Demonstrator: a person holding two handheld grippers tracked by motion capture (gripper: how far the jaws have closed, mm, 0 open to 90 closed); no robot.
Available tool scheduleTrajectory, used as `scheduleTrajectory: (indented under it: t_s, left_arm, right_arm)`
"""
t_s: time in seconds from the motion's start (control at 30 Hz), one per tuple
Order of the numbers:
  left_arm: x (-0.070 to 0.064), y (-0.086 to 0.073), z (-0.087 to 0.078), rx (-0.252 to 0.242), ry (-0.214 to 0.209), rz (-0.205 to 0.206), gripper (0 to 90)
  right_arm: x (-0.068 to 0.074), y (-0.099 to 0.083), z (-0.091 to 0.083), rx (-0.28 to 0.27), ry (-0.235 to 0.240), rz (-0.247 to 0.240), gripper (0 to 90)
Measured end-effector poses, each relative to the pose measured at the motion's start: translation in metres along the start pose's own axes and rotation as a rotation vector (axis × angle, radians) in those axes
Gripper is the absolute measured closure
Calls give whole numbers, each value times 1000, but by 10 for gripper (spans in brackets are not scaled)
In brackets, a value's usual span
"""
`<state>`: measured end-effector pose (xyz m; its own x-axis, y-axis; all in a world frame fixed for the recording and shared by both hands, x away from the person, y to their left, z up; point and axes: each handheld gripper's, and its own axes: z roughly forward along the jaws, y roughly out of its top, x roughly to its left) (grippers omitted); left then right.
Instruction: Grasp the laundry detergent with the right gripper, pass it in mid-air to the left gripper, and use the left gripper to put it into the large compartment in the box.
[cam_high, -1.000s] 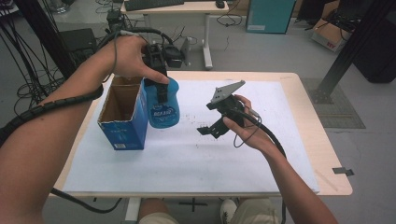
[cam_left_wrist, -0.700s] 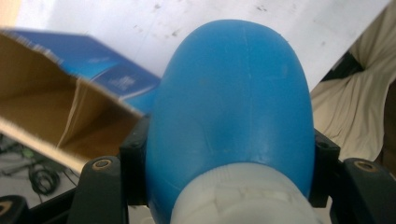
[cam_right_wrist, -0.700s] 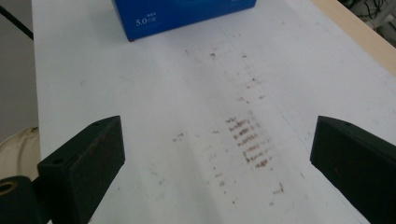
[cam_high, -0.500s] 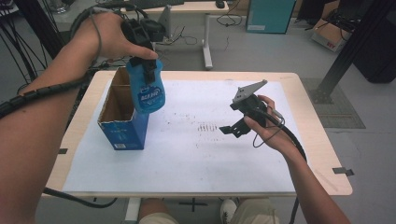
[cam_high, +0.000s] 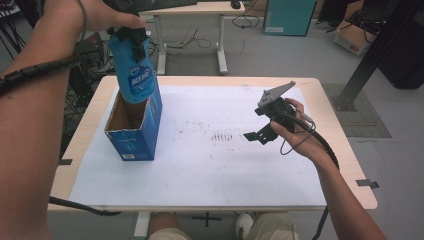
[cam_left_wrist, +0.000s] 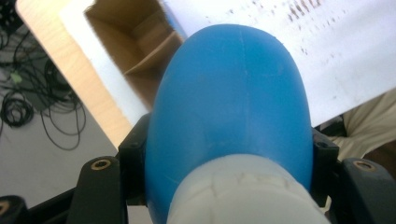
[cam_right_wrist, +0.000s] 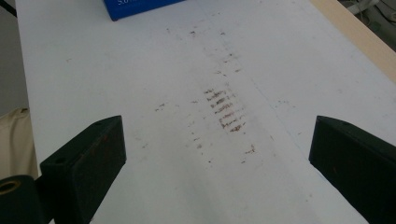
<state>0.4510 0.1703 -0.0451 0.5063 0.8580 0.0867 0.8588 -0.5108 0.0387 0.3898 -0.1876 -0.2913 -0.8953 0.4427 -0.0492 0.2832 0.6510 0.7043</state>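
- The left gripper (cam_high: 131, 36) is clamped on the neck end of a blue bottle (cam_high: 134, 70); in the left gripper view its black jaws press both sides of the blue bottle (cam_left_wrist: 233, 116) just above the white cap (cam_left_wrist: 243, 196).
- The bottle hangs upright with its base down, lifted clear of the table, its bottom directly over the open top of a blue carton (cam_high: 131, 131).
- White lettering shows on the bottle's label in the high view, but it is too small to read.
- The carton stands upright on the white sheet (cam_high: 210, 170) near the table's left edge, flaps open, brown cardboard inside. White print on its lower front is not legible.
- In the right gripper view a strip of the carton's blue side (cam_right_wrist: 140, 7) carries white characters cut off by the frame, unreadable.
- The right gripper (cam_high: 260, 135) is held above the sheet at the right, well apart from bottle and carton, jaws spread wide with nothing between them.
- Below those jaws lies a patch of brown scuff marks (cam_right_wrist: 224, 112) on the white sheet.
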Motion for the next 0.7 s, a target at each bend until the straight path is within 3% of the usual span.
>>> scheduleTrajectory:
  t_s: [0.13,0.27,0.7]
  left_arm:
    - [10,-4,-6,-24,-13,-73,374]
    - [18,-7,-9,-27,-12,-102,374]
    - [40,-20,-13,-37,-22,-273,374]
  right_arm:
    - [-1,2,-2,6,-2,-8,39]
    - [-2,2,-3,11,-5,-7,39]
    - [-3,6,-9,6,-11,-11,41]
